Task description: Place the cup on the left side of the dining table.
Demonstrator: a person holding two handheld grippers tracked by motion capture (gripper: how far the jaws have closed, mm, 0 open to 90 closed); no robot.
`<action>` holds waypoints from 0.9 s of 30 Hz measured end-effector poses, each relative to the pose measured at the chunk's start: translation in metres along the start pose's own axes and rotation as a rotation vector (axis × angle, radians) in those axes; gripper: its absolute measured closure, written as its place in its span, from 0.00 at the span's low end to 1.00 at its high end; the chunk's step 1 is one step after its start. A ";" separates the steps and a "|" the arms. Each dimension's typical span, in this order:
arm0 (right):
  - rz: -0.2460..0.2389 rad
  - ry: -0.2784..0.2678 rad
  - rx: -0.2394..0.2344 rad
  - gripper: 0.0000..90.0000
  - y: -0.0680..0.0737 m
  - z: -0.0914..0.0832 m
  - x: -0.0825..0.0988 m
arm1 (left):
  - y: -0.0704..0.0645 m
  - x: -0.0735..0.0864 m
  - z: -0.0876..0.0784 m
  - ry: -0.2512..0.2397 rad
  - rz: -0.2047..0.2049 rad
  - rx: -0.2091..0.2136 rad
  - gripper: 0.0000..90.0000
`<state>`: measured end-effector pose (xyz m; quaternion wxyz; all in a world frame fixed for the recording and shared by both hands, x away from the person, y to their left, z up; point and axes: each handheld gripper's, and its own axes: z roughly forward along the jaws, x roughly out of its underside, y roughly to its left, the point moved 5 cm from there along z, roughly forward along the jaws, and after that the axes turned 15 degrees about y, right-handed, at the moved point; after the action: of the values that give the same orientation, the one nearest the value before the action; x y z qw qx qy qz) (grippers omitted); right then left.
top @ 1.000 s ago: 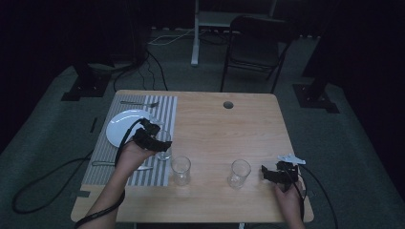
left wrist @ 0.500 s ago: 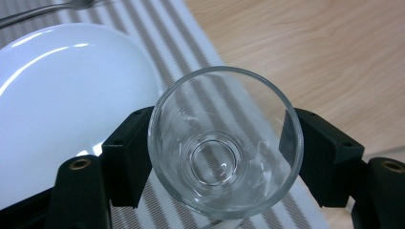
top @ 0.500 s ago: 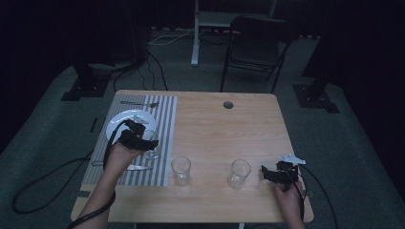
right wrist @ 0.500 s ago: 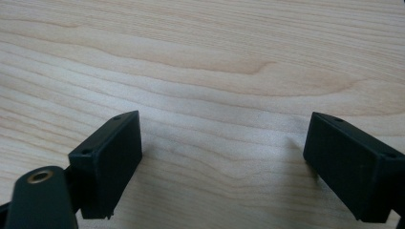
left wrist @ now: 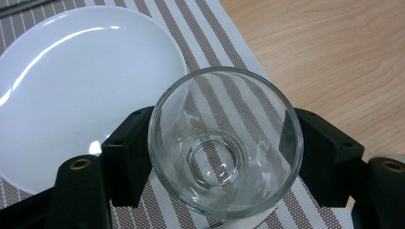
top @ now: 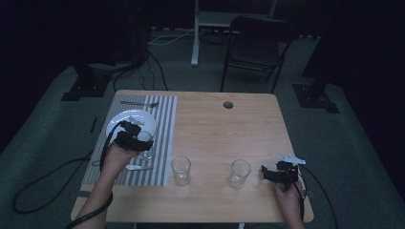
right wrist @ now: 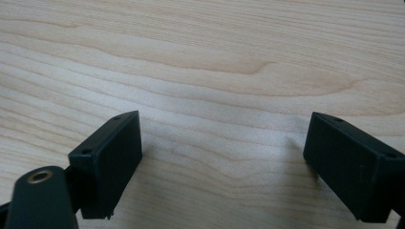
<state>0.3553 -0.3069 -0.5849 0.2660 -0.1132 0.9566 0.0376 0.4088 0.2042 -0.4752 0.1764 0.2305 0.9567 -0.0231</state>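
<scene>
Left tongs point(left wrist: 224, 157): we see the two black jaws pinching a clear glass point(left wrist: 225, 143), one jaw pressed against each side of its wall. We look down into the glass's open mouth to its round base. From the high view, the left tongs point(top: 135, 141) and the glass point(top: 144, 144) sit over a striped mat point(top: 162, 138).

Just beyond the left tongs and to one side lies a white plate point(left wrist: 71, 81), resting on the mat point(left wrist: 229, 38); in the high view the plate point(top: 143, 119) lies partly under the tongs. A spoon point(top: 138, 167) lies on the mat on the near side of the tongs, and a fork point(top: 139, 103) lies past the plate at the mat's far edge.

Right tongs point(right wrist: 224, 167): we see the jaws spread wide, with nothing between them but bare wooden bench point(right wrist: 215, 57). In the high view the right tongs point(top: 272, 174) rest near the bench's point(top: 229, 129) front right corner.

Between the two tongs stand two more empty glasses: one point(top: 181, 170) just beside the mat's edge, the other point(top: 239, 173) near the right tongs, apart from them.
</scene>
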 end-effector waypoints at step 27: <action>-0.001 0.000 0.000 0.14 0.000 0.000 0.000 | -0.001 0.021 0.015 -0.153 -0.048 0.012 0.32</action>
<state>0.3553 -0.3070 -0.5849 0.2660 -0.1137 0.9565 0.0373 0.3961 0.2105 -0.4965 0.2472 0.2060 0.9455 -0.0508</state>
